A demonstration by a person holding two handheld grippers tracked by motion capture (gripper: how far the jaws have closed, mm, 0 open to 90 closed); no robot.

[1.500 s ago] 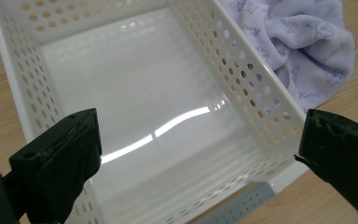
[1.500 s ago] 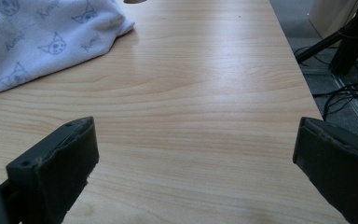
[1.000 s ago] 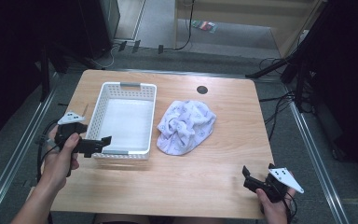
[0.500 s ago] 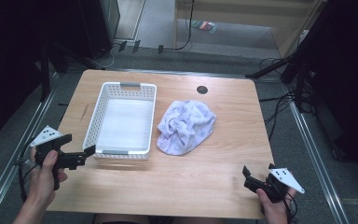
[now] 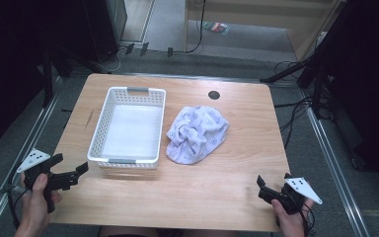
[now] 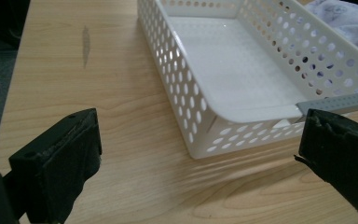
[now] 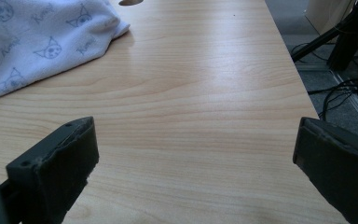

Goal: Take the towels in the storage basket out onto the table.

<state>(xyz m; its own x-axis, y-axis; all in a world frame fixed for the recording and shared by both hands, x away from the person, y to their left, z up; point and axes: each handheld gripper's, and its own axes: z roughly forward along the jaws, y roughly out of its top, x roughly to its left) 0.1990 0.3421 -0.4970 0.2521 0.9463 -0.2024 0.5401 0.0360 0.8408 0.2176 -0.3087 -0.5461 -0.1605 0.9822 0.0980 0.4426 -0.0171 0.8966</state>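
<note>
Nearest to us, at the bottom edge of the high view, our two hands each hold a black two-jaw gripper over the near corners of the light wooden table. The left gripper sits at the near left corner, its jaws spread wide with nothing between them; in the left gripper view they stand far apart over bare wood, framing the near end of the basket. The right gripper hangs at the near right corner, and in the right gripper view its jaws are likewise wide apart and hold nothing, with open tabletop between them.

A little farther in, on the left half of the table, rests the white perforated plastic basket with grey handle strips; its inside is bare white. From the left gripper view the basket lies just ahead and to the right of the jaws, apart from them.

Just beside the basket's right wall lies the crumpled white cloth printed with small grey cat faces, bunched in a loose heap near the table's centre. Whether it touches the basket we cannot tell. In the right gripper view the cloth lies ahead and to the left, well apart from the jaws.

Farther still, near the far edge, a small dark round cable hole sits in the wood.
</note>
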